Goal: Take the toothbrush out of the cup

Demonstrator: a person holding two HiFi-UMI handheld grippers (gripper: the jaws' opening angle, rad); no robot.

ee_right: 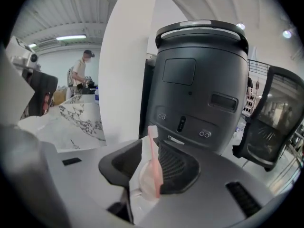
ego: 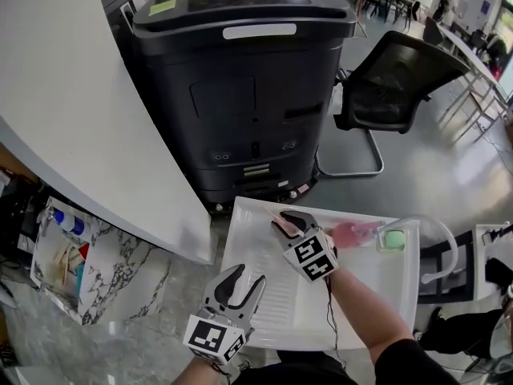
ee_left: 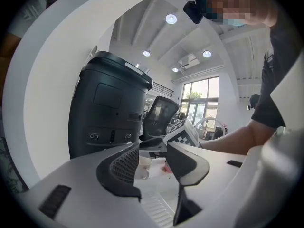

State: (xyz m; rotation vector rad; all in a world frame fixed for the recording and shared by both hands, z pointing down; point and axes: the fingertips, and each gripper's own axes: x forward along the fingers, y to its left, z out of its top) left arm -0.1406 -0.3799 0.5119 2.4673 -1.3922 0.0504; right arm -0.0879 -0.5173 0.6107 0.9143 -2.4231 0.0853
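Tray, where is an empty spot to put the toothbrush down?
The ribbed stretch of the white tray between the left gripper and the right gripper is bare; so is the near strip right of the forearm. The far right corner is crowded: a pink item, a green block and the tap.

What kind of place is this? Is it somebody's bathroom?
Probably not a home bathroom. It looks like a big workshop or office with a practice sink: a large black machine, an office chair and long desks stand around the white sink.
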